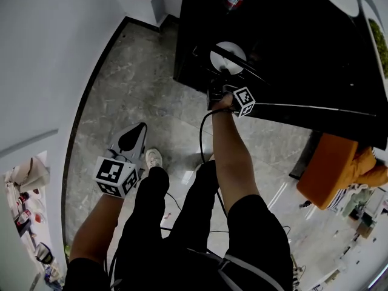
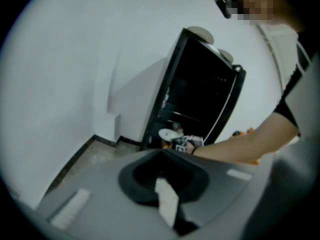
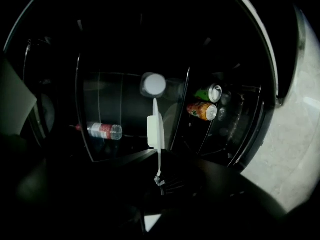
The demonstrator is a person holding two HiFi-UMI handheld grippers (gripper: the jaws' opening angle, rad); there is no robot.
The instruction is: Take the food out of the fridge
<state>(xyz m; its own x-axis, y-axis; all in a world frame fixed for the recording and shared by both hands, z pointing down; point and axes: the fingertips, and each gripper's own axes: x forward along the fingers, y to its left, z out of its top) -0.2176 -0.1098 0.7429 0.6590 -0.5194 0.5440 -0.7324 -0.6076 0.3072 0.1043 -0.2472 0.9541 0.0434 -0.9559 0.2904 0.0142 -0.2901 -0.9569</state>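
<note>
"Down at the black fridge (image 1: 303,59), what's the right gripper (image 1: 224,76) doing?" one poster asks.

"Pinching the rim of the white plate (image 1: 227,54), jaws pressed onto it," the other replies. "Its own view shows the plate edge-on, inside the fridge. An orange can (image 3: 202,110) and a green can (image 3: 211,92) sit off to one side, and a bottle (image 3: 102,130) is lying on the other. Can't tell what's on the plate tbh."

"And the left gripper (image 1: 139,131)?"

"Hanging low over the grey stone floor (image 1: 151,83), well apart from the fridge, jaws pressed together and empty."
</note>
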